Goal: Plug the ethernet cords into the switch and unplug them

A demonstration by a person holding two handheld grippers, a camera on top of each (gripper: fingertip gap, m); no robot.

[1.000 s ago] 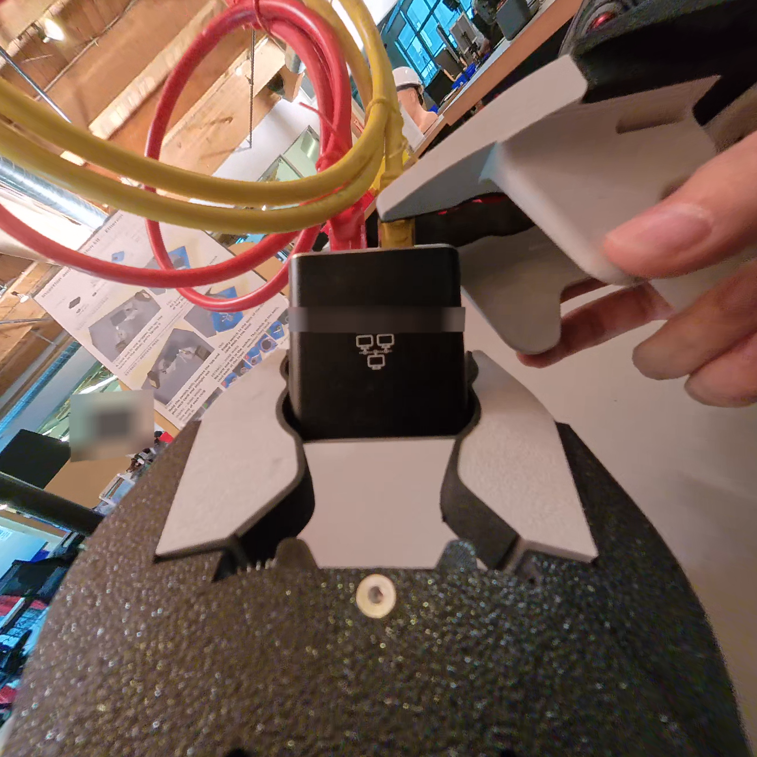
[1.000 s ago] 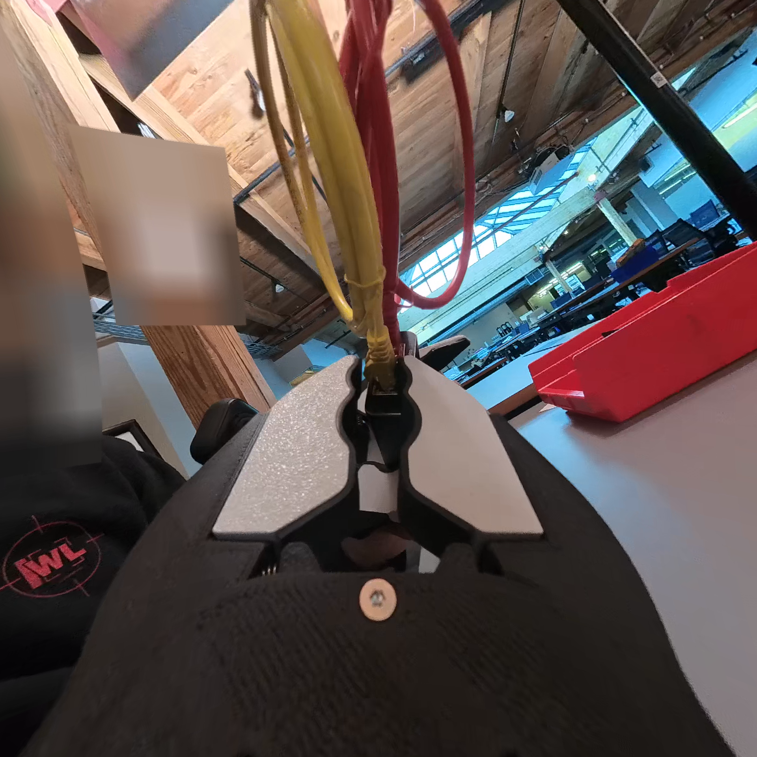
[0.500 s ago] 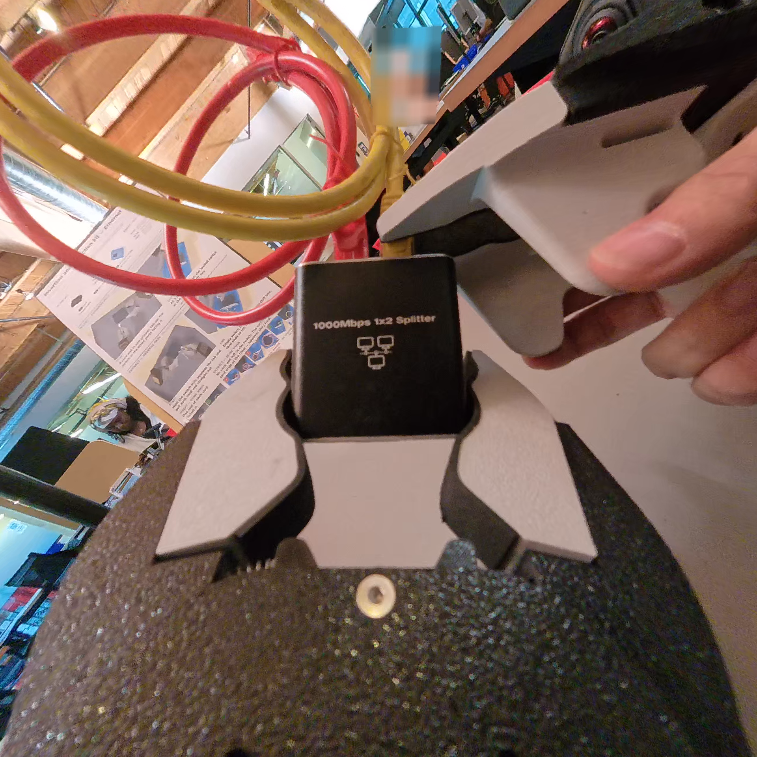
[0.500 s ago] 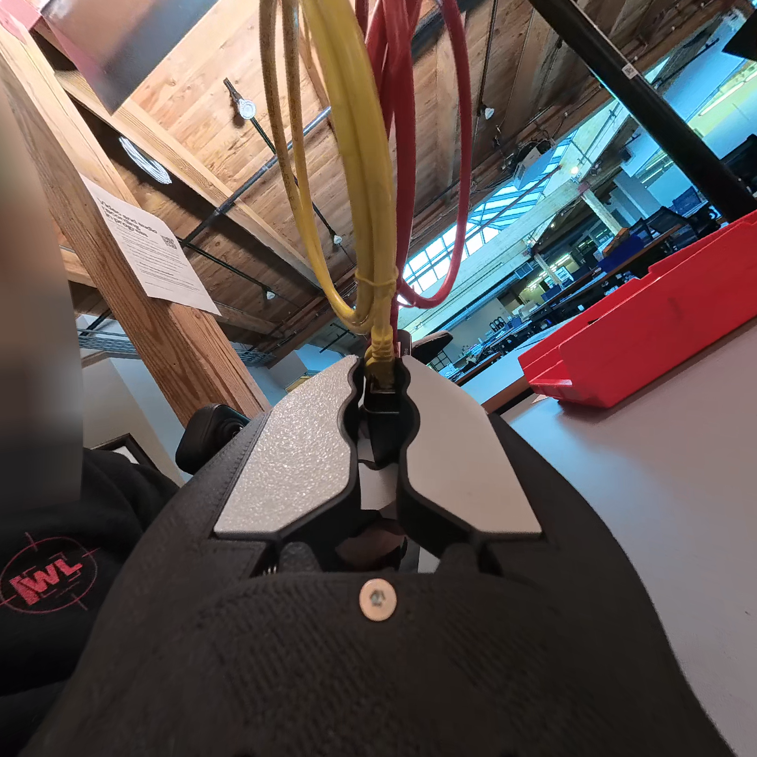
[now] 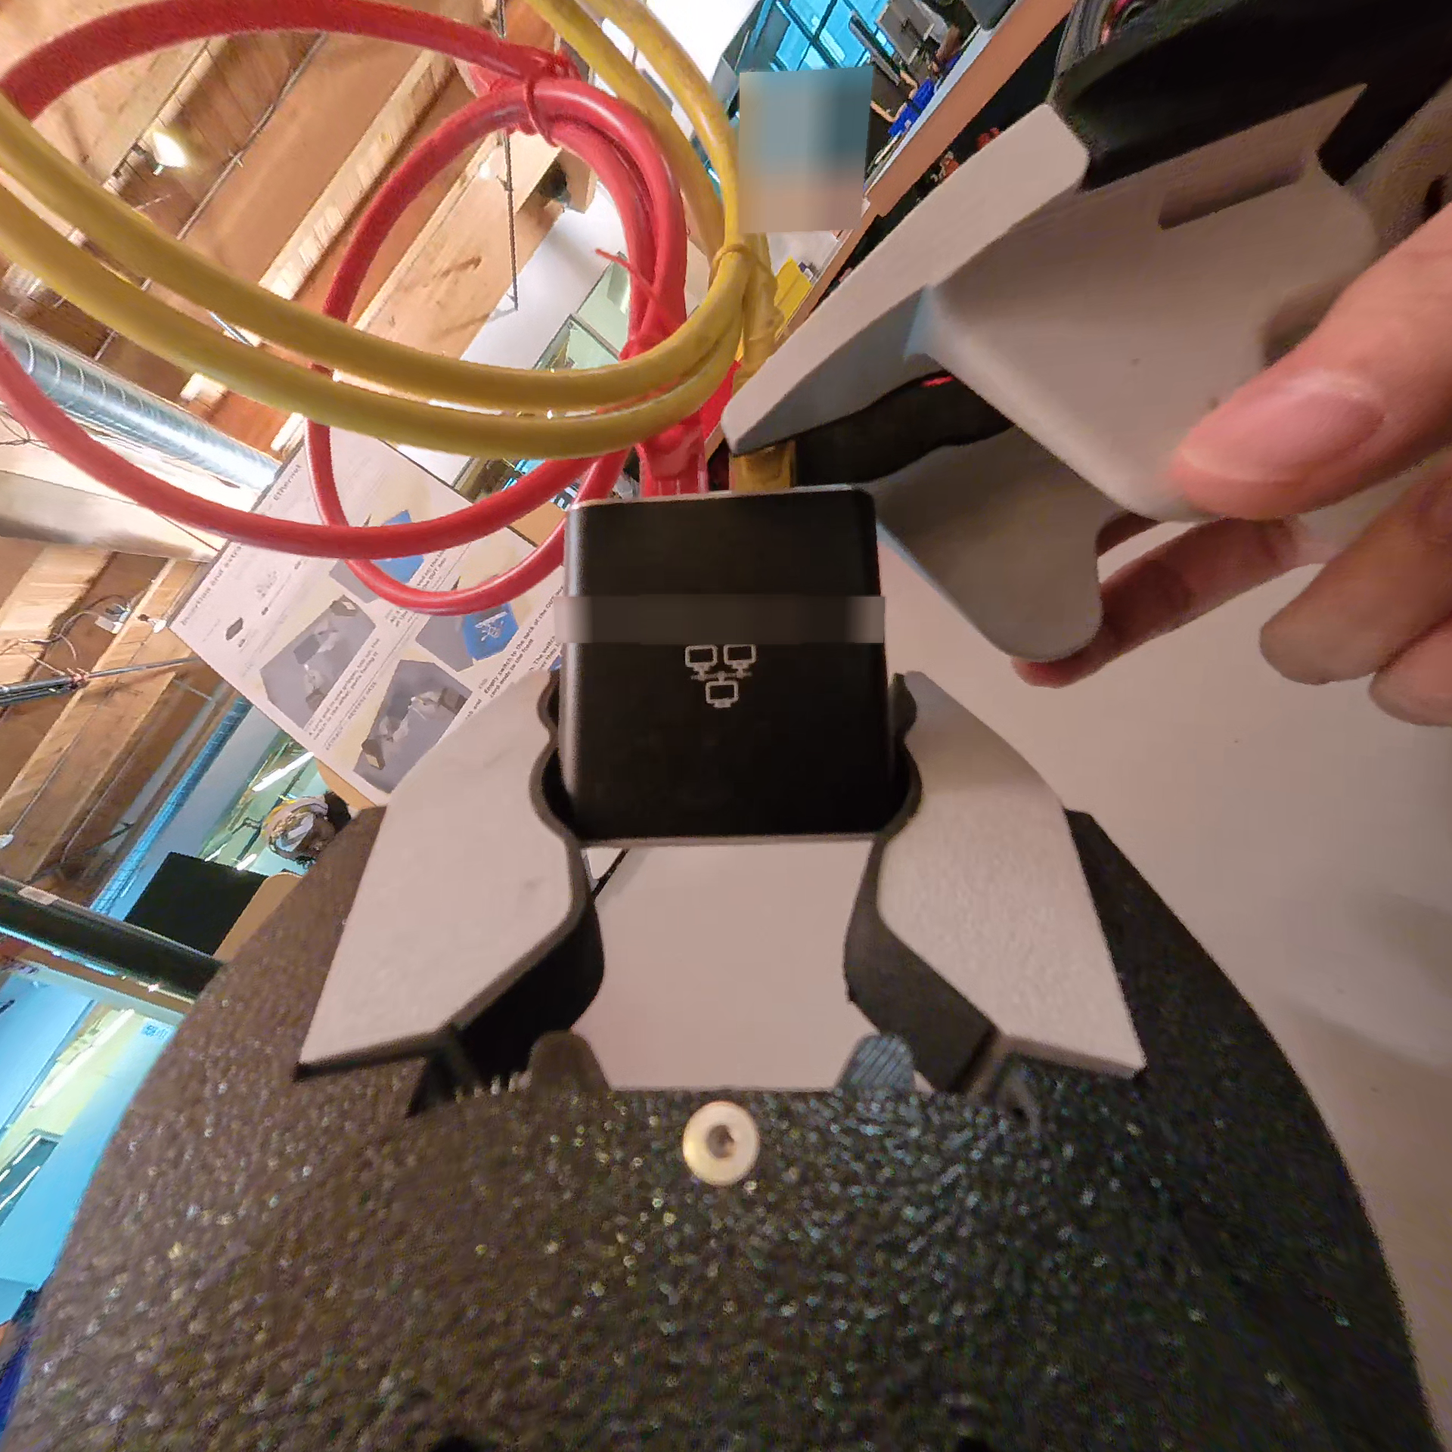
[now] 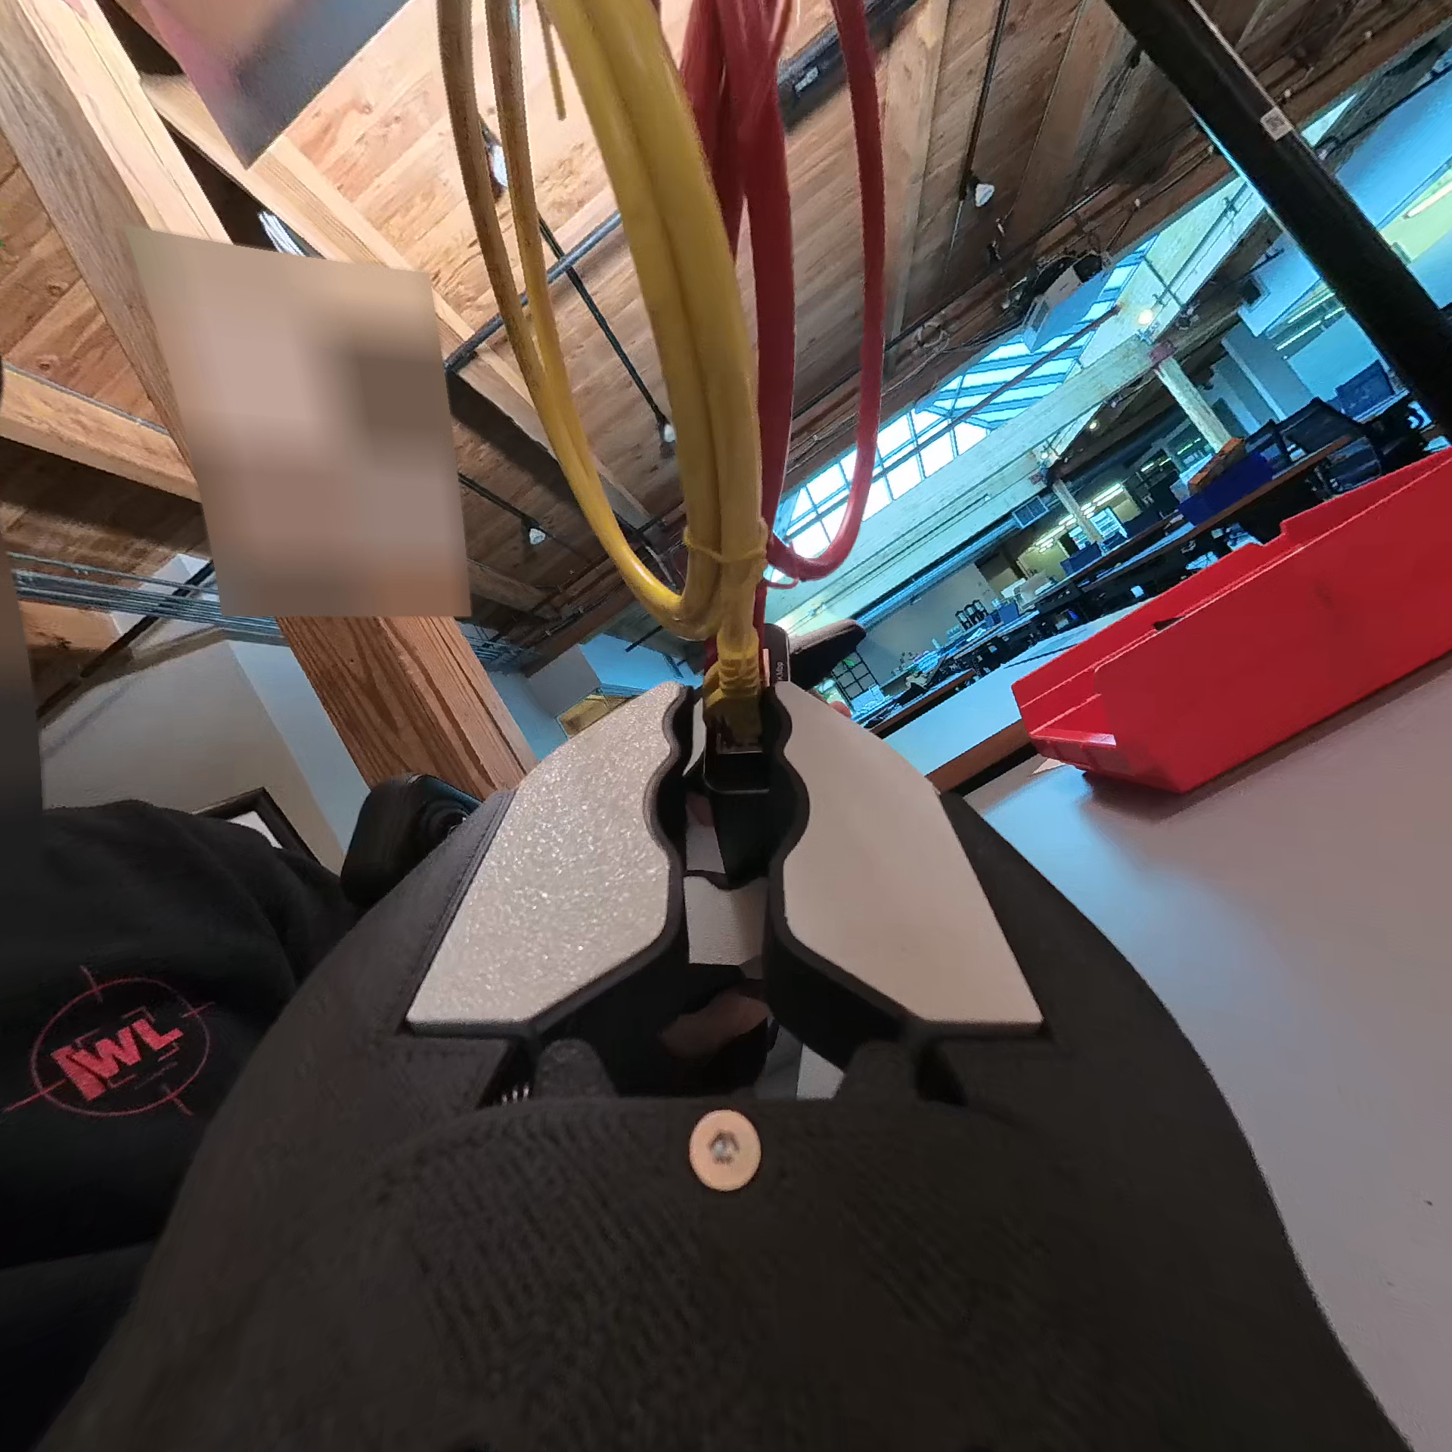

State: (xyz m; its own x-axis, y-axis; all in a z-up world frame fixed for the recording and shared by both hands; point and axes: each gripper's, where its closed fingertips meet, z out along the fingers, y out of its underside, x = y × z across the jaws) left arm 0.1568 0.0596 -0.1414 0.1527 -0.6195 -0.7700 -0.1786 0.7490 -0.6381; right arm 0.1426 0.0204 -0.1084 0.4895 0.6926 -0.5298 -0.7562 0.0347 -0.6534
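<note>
My left gripper [image 5: 723,695] is shut on a small black switch box [image 5: 723,731] and holds it upright above the grey table. A red cord [image 5: 676,463] and a yellow cord [image 5: 754,463] are plugged into its far end and loop upward. My right gripper [image 5: 793,440] comes in from the upper right, held by a hand [image 5: 1336,471], with its fingers at the yellow plug. In the right wrist view my right gripper [image 6: 731,699] is shut on the yellow plug [image 6: 735,683], with the switch's black edge [image 6: 738,809] between the fingers. The red cord [image 6: 786,314] hangs behind.
A red plastic bin [image 6: 1257,613] sits on the grey table [image 6: 1257,982] to the right. A wooden post [image 6: 393,691] and a person's dark clothing [image 6: 118,1021] are at the left. A printed poster [image 5: 353,644] hangs behind the cords. Tip to tip, the grippers are about 5 cm apart.
The cord loops have swung a little and both views have tilted slightly. Both grippers keep their hold; the yellow plug still sits at the switch.
</note>
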